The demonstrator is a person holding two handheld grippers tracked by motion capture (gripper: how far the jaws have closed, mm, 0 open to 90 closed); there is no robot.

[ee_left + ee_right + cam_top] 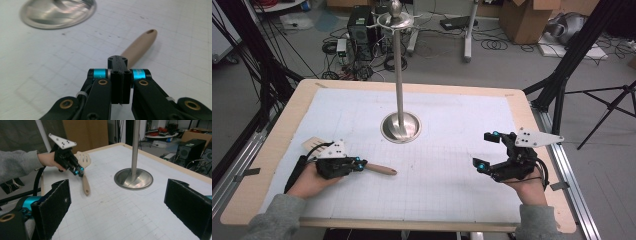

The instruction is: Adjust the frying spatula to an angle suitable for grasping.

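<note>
Black jaws of the left gripper [360, 162] are clenched on the neck of a wooden spatula [379, 169], its slotted blade [83, 160] behind the hand and its rounded handle [140, 47] pointing across the white gridded mat [447, 175] toward the right. At the mat's right side the right gripper [486, 150] hangs released, jaws wide apart and holding nothing. Between them, farther back, a metal stand [400, 125] rises from its round base, well apart from the spatula, on the wooden table [287, 120].
</note>
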